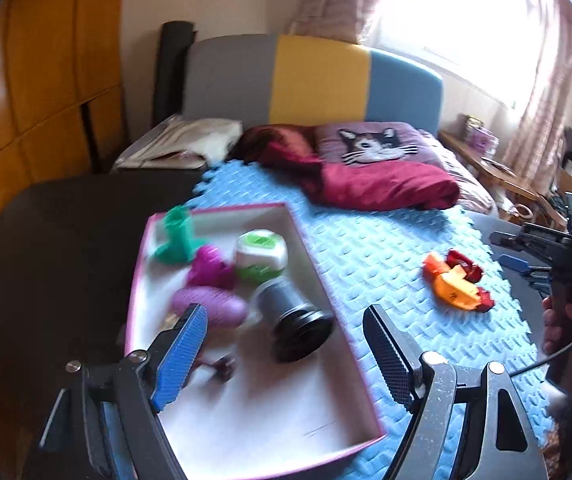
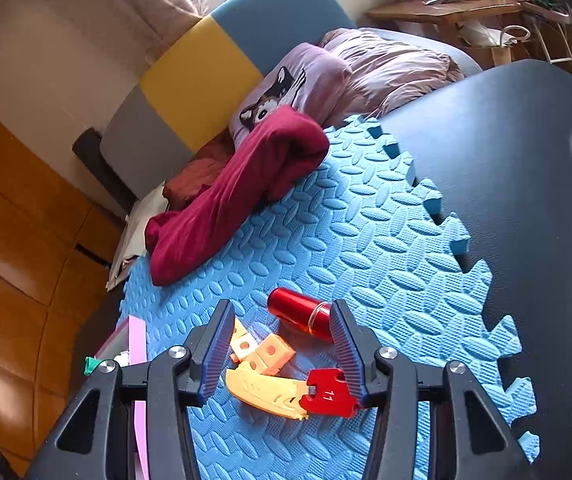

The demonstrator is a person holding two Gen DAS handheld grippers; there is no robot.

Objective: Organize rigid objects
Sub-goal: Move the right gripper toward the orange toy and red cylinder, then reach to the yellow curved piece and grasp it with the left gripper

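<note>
The box (image 1: 190, 420), white inside with a pink rim, sits on the blue foam mat (image 1: 386, 264) and already holds a green piece (image 1: 176, 240), a magenta piece (image 1: 210, 268), a purple oval (image 1: 210, 306), a white-and-green cube (image 1: 262, 252) and a black lens (image 1: 292, 322). Left on the mat, well apart from the box, are a red cylinder (image 2: 300, 312), an orange block toy (image 2: 264, 354), a yellow curved piece (image 2: 264, 394) and a red tab (image 2: 328, 394). So the sorting looks more than half done.

The left gripper (image 1: 286, 354) hangs over the box, wide open and empty. The right gripper (image 2: 284, 350) hovers part-open over the leftover pieces, apparently gripping none. The mat lies on a dark table (image 2: 526, 200).
</note>
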